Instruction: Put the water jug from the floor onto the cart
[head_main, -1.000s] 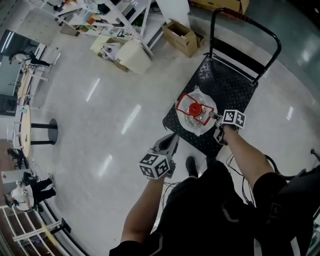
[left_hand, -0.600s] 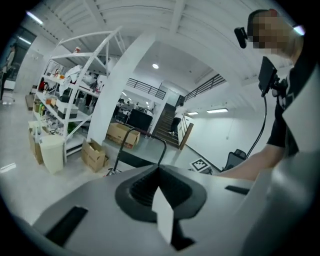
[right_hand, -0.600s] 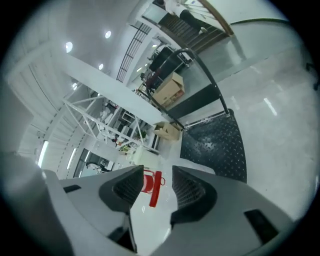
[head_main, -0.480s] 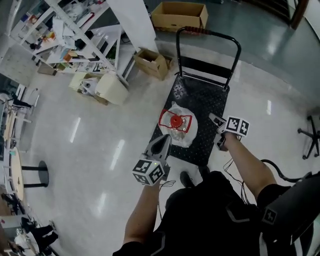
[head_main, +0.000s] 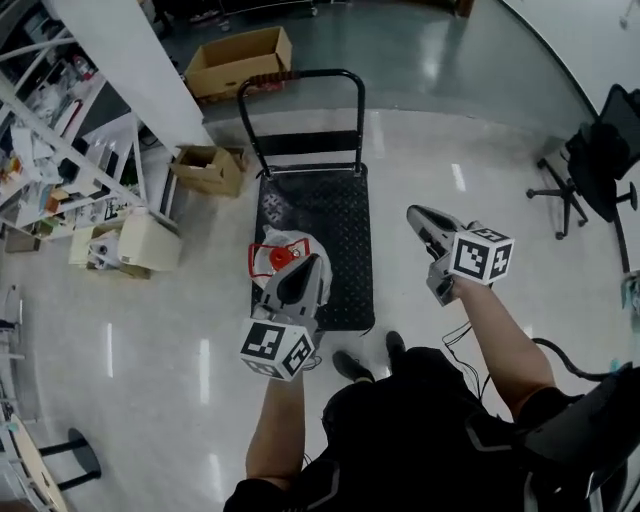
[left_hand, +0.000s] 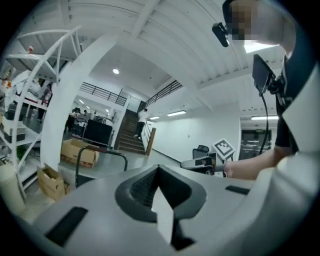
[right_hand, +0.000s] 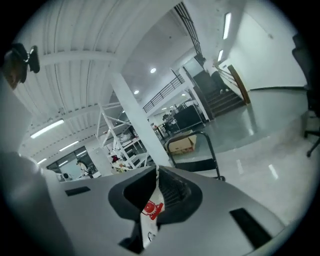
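Both claws empty: left gripper (head_main: 316, 259) closed, right gripper (head_main: 413, 211) just closing on nothing. Water jug (head_main: 283, 243) on cart (head_main: 335, 215) likely heavy, slick; grip its red handle (head_main: 264, 259).

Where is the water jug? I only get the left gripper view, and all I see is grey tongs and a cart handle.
Observer: In the head view, the water jug stands on the cart. It is by the deck's left edge, toward the person.
Operator: Is anybody holding it?
Observer: No. The right gripper is off to the cart's right. Its tongs have just been closing, and nothing is between them.
Operator: What colour is the jug's top?
Observer: Its top is red, and the body is pale and see-through.
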